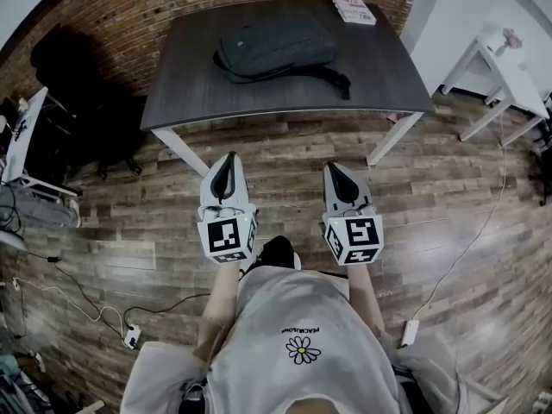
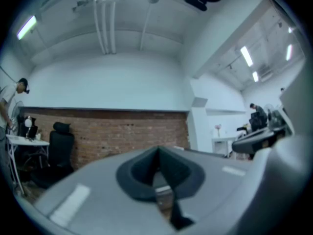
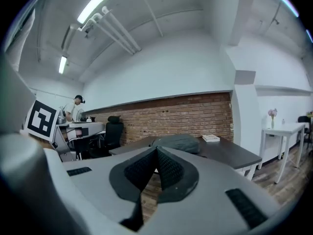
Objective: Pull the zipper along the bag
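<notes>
Flat on the table (image 1: 190, 89): bag (image 1: 274, 48), long side left to right. Short of the table's near edge: left gripper (image 1: 228, 162) and right gripper (image 1: 339, 172), both clenched on nothing, about equally far off.

readable text: none | shirt print (image 1: 300, 329): upside down, too small to read

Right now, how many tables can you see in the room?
3. The dark table holding the backpack straight ahead, a small white table to its right, and a white desk far left. Others may be out of view.
</notes>
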The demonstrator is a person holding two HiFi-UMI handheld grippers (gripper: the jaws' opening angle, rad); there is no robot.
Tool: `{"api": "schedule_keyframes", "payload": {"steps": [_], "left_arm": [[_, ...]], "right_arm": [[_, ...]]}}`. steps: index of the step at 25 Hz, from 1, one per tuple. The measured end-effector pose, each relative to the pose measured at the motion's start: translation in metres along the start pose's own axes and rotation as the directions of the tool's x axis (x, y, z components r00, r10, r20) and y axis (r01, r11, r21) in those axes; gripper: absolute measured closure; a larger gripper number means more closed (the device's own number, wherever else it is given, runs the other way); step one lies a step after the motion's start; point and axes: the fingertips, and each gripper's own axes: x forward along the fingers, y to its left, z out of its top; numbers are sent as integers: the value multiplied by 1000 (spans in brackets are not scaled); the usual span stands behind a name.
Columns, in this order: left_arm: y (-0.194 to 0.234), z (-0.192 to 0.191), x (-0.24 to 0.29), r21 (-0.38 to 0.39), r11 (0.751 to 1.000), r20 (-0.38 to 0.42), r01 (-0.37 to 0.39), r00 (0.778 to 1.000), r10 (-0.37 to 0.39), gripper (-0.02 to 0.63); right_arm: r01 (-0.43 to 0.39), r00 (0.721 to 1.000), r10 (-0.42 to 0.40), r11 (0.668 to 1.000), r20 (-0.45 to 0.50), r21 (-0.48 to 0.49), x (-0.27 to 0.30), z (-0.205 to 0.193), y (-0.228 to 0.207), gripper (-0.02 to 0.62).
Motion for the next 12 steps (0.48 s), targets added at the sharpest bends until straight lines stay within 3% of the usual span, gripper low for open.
{"api": "schedule_keyframes", "payload": {"steps": [12], "left_arm": [[26,-3,20,-10,999,11,-37,999,37,606]], "right_arm": [[-30,999,30,1000,12,-7,28,0,1,594]]}}
